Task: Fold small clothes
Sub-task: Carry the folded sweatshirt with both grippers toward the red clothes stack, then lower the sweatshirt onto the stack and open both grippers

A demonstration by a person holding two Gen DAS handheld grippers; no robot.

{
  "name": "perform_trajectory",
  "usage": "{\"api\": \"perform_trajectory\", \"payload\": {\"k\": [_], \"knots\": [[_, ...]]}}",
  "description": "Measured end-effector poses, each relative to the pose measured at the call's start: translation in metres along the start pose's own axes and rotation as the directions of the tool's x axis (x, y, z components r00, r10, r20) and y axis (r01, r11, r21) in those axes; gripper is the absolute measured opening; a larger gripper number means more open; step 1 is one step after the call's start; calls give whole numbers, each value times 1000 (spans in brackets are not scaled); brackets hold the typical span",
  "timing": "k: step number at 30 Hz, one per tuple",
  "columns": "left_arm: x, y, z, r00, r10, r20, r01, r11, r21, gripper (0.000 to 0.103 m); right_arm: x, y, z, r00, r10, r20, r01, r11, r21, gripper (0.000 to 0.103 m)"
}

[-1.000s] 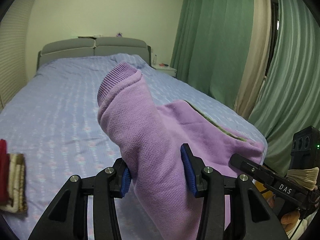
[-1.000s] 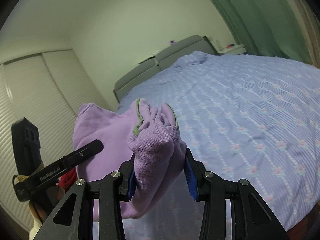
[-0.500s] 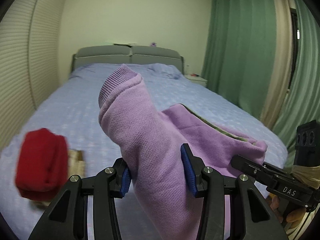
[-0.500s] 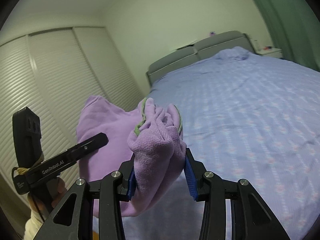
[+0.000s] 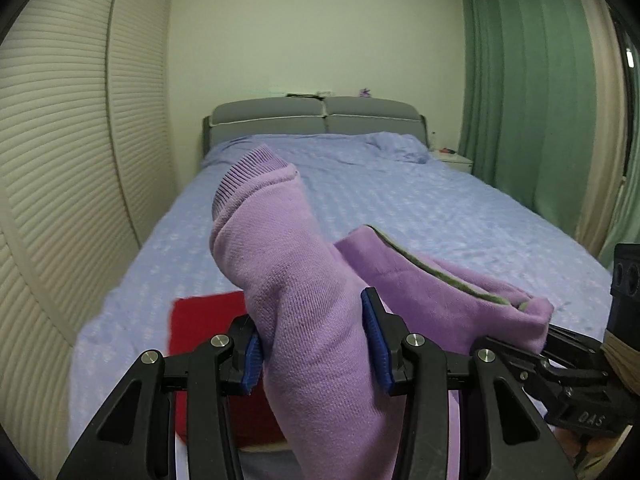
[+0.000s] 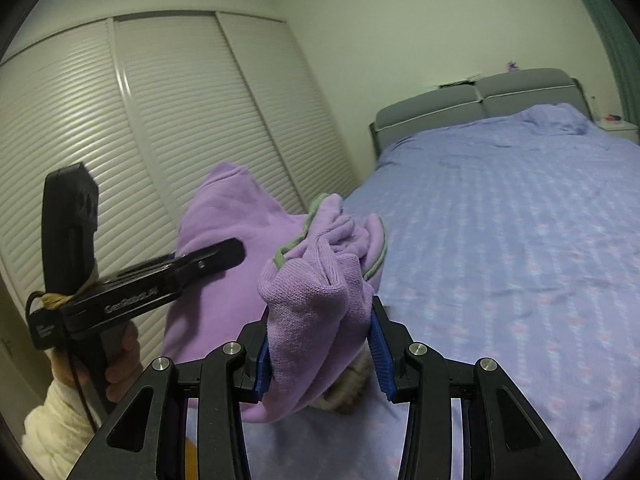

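Observation:
A purple knit garment point(image 5: 304, 292) with green trim hangs in the air between both grippers, above the bed's near left corner. My left gripper point(image 5: 316, 350) is shut on its ribbed end. My right gripper point(image 6: 320, 350) is shut on the bunched other end point(image 6: 320, 276). In the right wrist view the left gripper point(image 6: 216, 260) shows at the left, clamping the cloth. In the left wrist view the right gripper point(image 5: 560, 364) shows at the lower right.
A folded red garment point(image 5: 204, 324) lies on the blue bedspread point(image 5: 420, 208) just below my left gripper, on a beige item point(image 6: 348, 392). Slatted wardrobe doors point(image 6: 160, 140) stand to the left, green curtains point(image 5: 520, 100) to the right, a grey headboard point(image 5: 316, 120) beyond.
Both grippers have swung left with the purple garment. The red folded garment has come from the left edge of the left wrist view to directly under the left gripper.

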State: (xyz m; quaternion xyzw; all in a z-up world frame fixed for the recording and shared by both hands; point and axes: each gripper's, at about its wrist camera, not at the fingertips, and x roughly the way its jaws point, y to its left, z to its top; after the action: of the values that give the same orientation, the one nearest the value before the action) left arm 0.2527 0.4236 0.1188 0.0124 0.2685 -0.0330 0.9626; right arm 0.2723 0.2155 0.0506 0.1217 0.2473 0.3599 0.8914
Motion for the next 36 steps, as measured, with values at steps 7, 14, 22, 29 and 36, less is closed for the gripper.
{"api": "perform_trajectory", "payload": {"k": [7,14,22,29,36], "knots": [[35,46,8,997,80,-14,-78,993,86,42,66,33,2,1000,12,-22,-13,1000,-23,42],[89,84,-3,994,81,-71,-73,992,106,40,113,56,-16,999,-45,-25,44,998,-39,42],[126,123,-39,988,24,-154,-25,1000,-7,45,136,42,-50,994,-37,-106,39,999,14,43],[116,135,-35,986,83,-146,-84,997,2,61,143,26,-41,988,18,-155,-6,997,83,58],[20,129,-44,994,48,99,-43,998,-53,85,113,33,-25,1000,18,-22,-18,1000,-7,66]]}}
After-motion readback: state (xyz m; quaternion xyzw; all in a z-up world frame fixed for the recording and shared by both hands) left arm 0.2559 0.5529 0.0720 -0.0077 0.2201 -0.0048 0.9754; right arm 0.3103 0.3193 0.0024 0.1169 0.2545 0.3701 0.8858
